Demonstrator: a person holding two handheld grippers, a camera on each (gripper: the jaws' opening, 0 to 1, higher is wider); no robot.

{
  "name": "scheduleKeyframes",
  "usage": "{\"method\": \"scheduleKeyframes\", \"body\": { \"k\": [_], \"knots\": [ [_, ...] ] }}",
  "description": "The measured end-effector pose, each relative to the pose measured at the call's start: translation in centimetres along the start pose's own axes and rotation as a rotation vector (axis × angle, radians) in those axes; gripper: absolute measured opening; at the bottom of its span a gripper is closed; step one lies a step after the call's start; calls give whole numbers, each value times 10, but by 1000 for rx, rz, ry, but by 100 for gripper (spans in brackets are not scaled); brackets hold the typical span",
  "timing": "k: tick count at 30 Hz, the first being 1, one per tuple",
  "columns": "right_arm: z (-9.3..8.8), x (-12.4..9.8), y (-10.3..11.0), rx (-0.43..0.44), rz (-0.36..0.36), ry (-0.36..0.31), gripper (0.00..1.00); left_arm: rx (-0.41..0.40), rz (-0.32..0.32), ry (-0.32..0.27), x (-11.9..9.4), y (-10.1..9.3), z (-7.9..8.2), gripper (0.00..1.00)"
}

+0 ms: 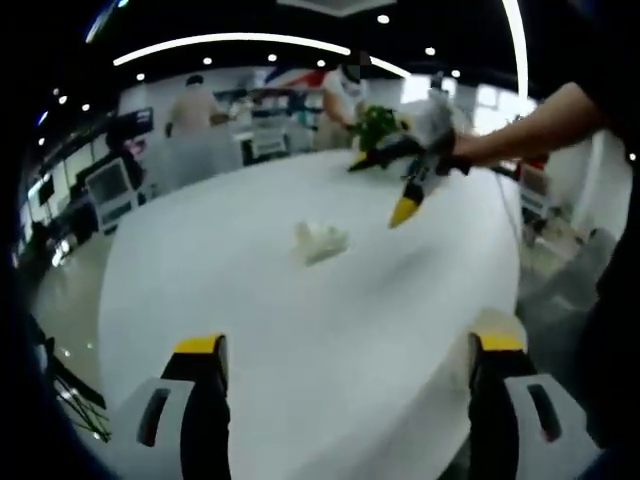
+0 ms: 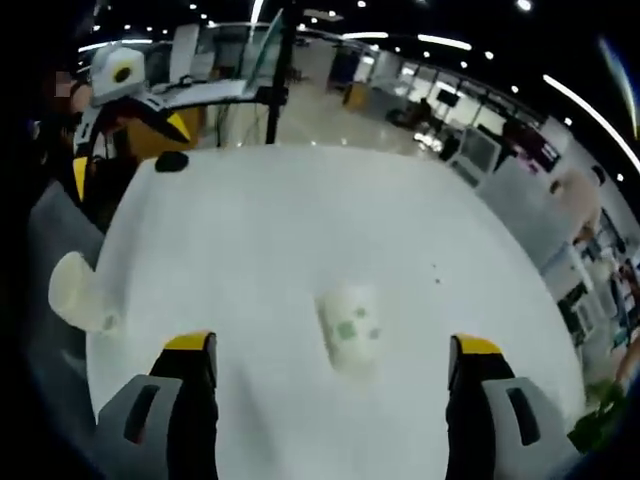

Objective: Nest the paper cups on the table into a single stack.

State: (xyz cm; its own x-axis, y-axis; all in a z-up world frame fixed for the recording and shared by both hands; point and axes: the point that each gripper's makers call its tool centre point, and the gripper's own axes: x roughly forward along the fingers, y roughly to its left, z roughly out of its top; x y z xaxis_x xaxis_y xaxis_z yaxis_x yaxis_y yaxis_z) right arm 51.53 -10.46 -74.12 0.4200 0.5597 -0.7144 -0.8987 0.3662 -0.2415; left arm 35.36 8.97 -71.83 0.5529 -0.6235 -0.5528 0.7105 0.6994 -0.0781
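A white paper cup [image 1: 320, 241] lies on its side in the middle of the round white table [image 1: 250, 330], well ahead of my open left gripper [image 1: 348, 346]. My right gripper [image 1: 380, 188] comes in from the far right, held by a person's arm. In the right gripper view the cup [image 2: 351, 326] shows green marks and lies just ahead of my open right gripper [image 2: 332, 346], between its jaws' lines. A second cup [image 2: 79, 290] lies tipped at the table's left edge. My left gripper [image 2: 128, 150] hovers at the far left rim of the table [image 2: 300, 210].
A green plant [image 1: 375, 125] stands at the table's far edge. A small black object [image 2: 171, 160] lies near the far left rim. People stand beyond the table [image 1: 195, 105], among desks and screens. A dark pole [image 2: 280, 75] rises behind the table.
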Motion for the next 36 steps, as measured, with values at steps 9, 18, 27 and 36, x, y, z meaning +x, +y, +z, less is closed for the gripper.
{"method": "scheduleKeyframes", "body": {
  "k": [9,18,27,36],
  "knots": [
    [3,32,-10,-51,49,46,83,-47,38,-21,-5,10,0,99],
    [-6,69,-24,-78,86,115,71,-55,46,-2,-3,9,-8,99],
    [-8,97,-23,-114,141,148,61,-48,43,16,2,4,-14,99],
    [-8,109,-21,-138,170,176,52,-74,46,2,2,1,-16,99]
  ]
}}
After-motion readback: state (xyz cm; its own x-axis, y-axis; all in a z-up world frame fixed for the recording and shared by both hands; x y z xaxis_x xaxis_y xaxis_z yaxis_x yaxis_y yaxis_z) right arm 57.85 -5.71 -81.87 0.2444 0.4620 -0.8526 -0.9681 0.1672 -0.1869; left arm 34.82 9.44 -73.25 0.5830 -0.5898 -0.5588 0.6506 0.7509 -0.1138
